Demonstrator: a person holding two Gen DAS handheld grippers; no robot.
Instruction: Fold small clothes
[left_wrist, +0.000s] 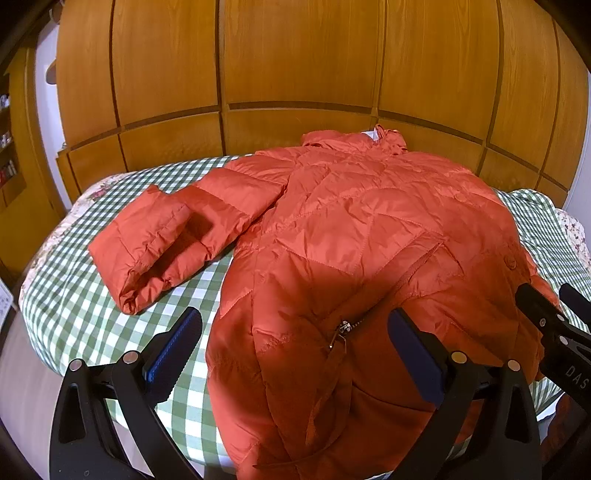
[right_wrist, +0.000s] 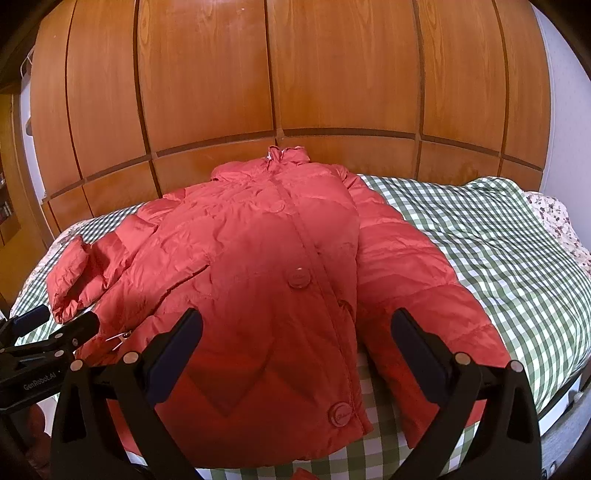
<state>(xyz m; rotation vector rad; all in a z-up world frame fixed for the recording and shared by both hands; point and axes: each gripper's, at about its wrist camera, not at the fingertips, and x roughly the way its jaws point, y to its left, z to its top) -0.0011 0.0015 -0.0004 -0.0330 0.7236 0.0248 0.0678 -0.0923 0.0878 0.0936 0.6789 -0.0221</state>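
A small orange-red quilted puffer jacket (left_wrist: 354, 229) lies front-up on a green-and-white checked cloth (left_wrist: 74, 295), collar at the far side. Its left sleeve (left_wrist: 173, 236) bends outward with the cuff turned toward me. In the right wrist view the jacket (right_wrist: 258, 258) shows round buttons and its right sleeve (right_wrist: 417, 280) lying straight alongside the body. My left gripper (left_wrist: 295, 332) is open over the lower left hem near a pocket zip (left_wrist: 341, 332). My right gripper (right_wrist: 295, 332) is open over the lower front and holds nothing. Each gripper shows at the edge of the other's view.
A wooden panelled wardrobe (left_wrist: 295, 66) stands right behind the table. A floral cloth (right_wrist: 554, 218) shows under the checked one at the edges. Checked cloth (right_wrist: 498, 258) extends to the right of the jacket. A shelf with small items (left_wrist: 7, 147) is at the far left.
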